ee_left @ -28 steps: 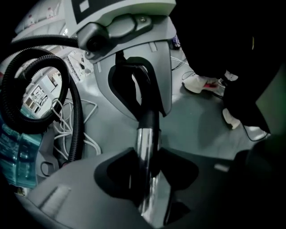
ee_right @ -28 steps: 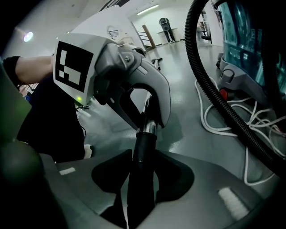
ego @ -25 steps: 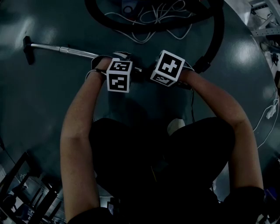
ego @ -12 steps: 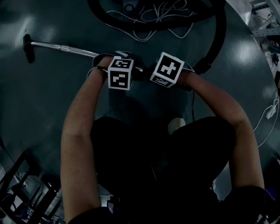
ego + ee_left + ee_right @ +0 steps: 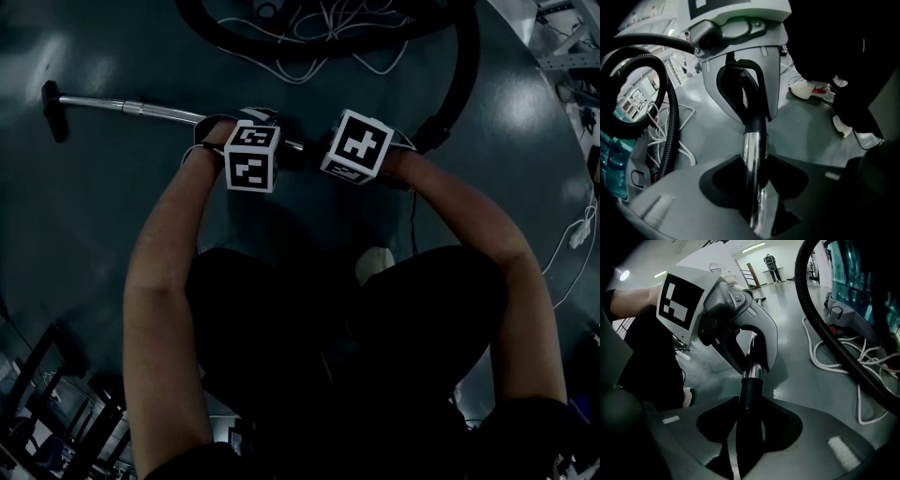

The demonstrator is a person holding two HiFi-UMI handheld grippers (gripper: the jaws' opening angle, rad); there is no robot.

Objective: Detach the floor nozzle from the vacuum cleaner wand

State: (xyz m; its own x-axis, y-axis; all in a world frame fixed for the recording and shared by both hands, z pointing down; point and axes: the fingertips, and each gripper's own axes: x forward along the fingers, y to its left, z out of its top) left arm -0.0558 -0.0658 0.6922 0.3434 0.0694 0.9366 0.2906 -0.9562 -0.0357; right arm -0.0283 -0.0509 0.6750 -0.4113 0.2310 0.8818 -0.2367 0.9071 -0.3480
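The vacuum's chrome wand [image 5: 141,108] lies across the dark floor, with the black floor nozzle [image 5: 49,111] on its far left end. My left gripper [image 5: 757,180] is shut on the chrome tube [image 5: 752,154]. Right beside it, my right gripper [image 5: 749,425] is shut on the black handle tube [image 5: 750,394] where the wand meets it. In the head view the two marker cubes [image 5: 251,159] [image 5: 358,145] sit close together over the wand and hide the jaws. Each gripper view shows the other gripper straight ahead on the same tube.
A black ribbed hose [image 5: 464,75] arcs from the handle round the top. White cable [image 5: 319,47] lies coiled by the teal canister [image 5: 853,277]. The person's white shoes [image 5: 808,89] stand close by. A metal frame [image 5: 56,412] is at lower left.
Both grippers keep their hold in the same spot. The nozzle and wand show slightly further left in the head view.
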